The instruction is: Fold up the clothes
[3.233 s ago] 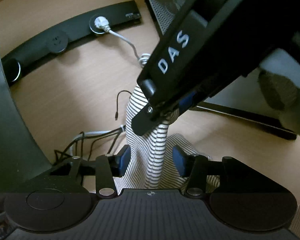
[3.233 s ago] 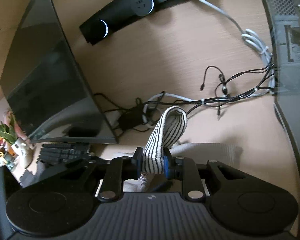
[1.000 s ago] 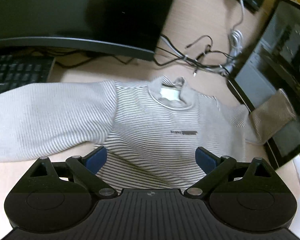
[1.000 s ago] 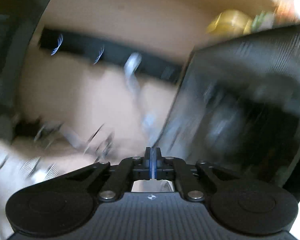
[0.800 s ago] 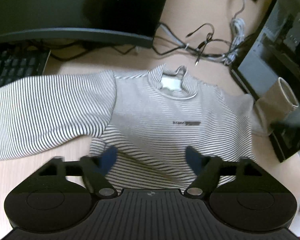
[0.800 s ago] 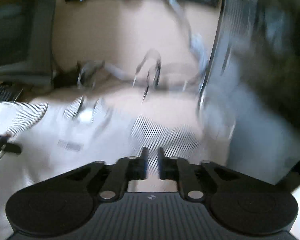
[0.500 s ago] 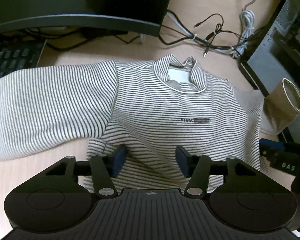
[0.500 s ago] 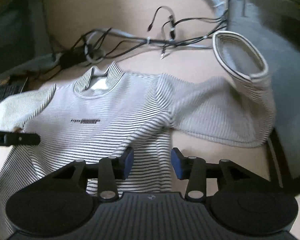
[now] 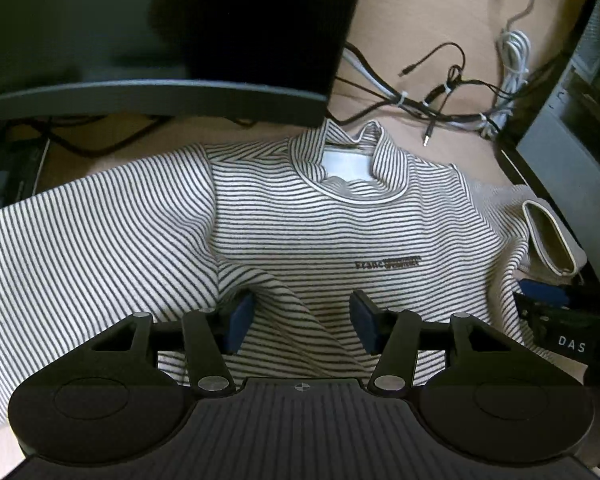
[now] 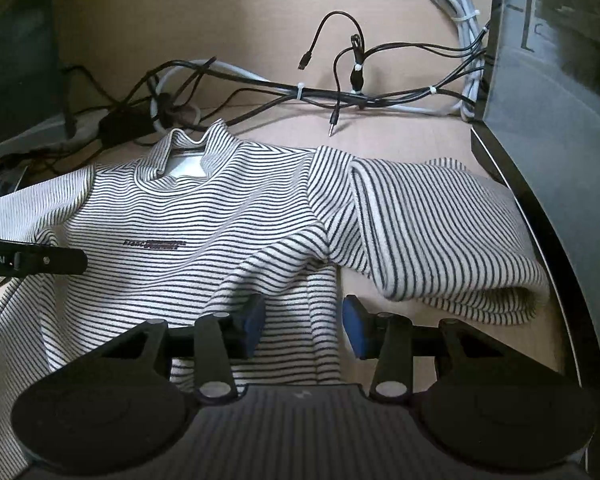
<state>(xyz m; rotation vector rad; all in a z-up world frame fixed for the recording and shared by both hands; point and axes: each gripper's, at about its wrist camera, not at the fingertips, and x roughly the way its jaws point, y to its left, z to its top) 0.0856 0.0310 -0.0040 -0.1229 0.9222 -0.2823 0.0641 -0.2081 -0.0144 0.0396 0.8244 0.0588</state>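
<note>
Dim, warm indoor light. Both fisheye views are sharp at centre and bend strongly toward the edges. The upper left of each frame sinks into near black; soft shadows lie along the tabletop [image 10: 220,12].

We hold both claws low, pointing forward. The left claw [image 9: 302,318] has its jaws spread wide, nothing between the blue pads [image 9: 238,317]. The right claw [image 10: 303,328] is likewise parted, its pads [image 10: 355,327] gripping nothing. In the left wrist view the right claw's tip enters from the right edge, marked "DAS". In the right wrist view one finger of the left claw reaches in from the left edge, roughly level.
</note>
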